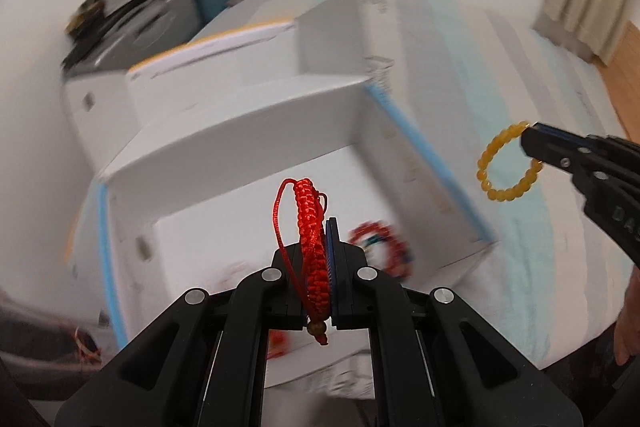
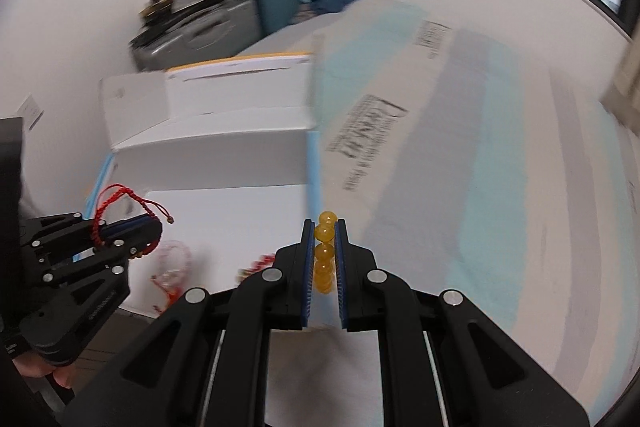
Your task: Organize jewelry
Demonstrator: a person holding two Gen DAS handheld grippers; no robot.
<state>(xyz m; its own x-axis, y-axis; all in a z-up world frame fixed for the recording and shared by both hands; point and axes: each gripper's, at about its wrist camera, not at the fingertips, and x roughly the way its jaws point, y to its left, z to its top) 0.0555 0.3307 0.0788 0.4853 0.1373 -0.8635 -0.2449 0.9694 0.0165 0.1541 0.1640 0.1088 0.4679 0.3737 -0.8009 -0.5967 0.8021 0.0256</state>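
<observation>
The open white box (image 1: 248,211) is entered freely from above; much of its floor is bare, though a red beaded bracelet (image 1: 382,247) lies near its right wall. Passage sideways is blocked by the raised flaps (image 1: 236,131). The striped bed (image 1: 532,247) to the right is unobstructed.

Left hand-held gripper (image 1: 316,247) clamped, right hand-held gripper (image 2: 325,251) clamped
</observation>
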